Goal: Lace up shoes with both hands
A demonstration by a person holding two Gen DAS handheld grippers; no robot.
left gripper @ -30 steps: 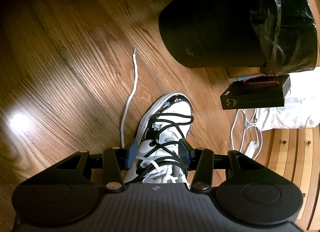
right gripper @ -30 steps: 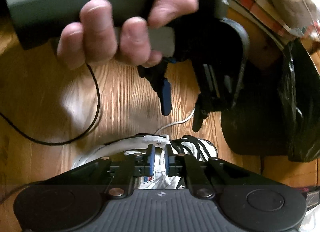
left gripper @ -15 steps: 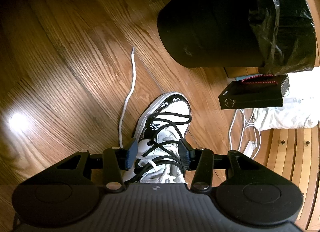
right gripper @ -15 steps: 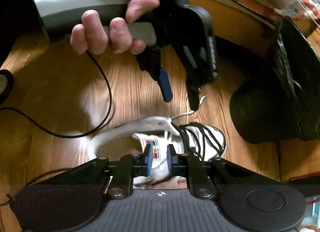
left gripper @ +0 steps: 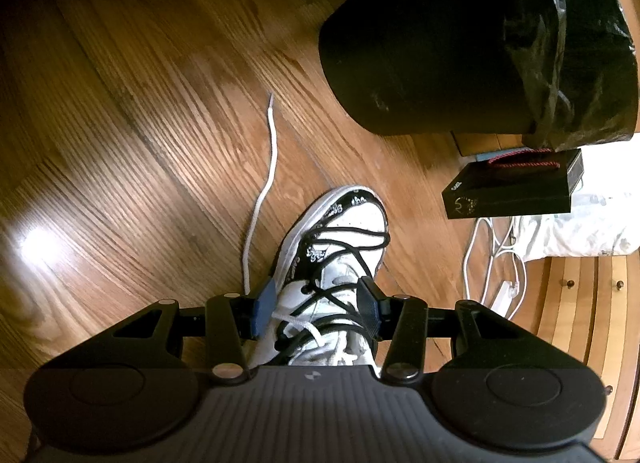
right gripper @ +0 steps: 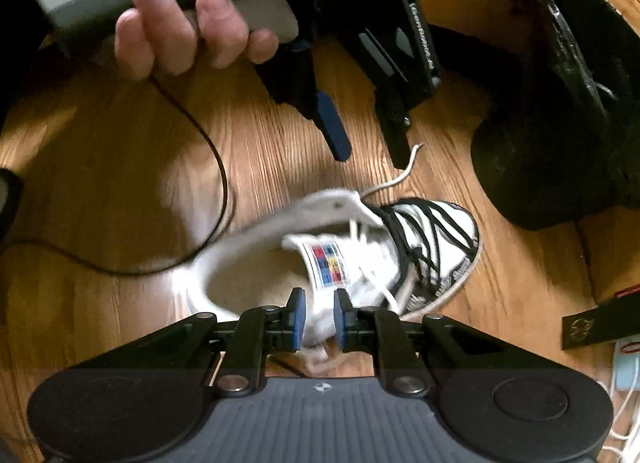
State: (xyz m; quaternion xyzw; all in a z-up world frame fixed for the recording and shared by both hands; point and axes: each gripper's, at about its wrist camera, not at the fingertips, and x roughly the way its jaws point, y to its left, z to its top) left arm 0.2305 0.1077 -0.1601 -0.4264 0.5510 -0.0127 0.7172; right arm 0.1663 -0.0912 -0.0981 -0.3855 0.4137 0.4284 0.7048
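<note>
Left wrist view: the left tool (left gripper: 316,311) hangs with its jaws apart over a white and black shoe (left gripper: 340,263) at lower centre, on the wooden floor (left gripper: 140,143). A loose white lace (left gripper: 264,191) runs up the frame from the shoe; black laces (left gripper: 344,251) cross its front. A black bin (left gripper: 440,55) fills the upper right. Right wrist view: the right tool (right gripper: 320,319) has just been opening, jaws slightly apart either side of the shoe's tongue (right gripper: 328,263); whether the pads touch it is unclear. A hand (right gripper: 188,35) holds the left tool at upper left.

We see a white shoe (left gripper: 340,231) with black laces (left gripper: 348,241) and black-and-white patterned trim. We see a white lace (left gripper: 266,175) on brown wood-grain floor (left gripper: 140,143)
</note>
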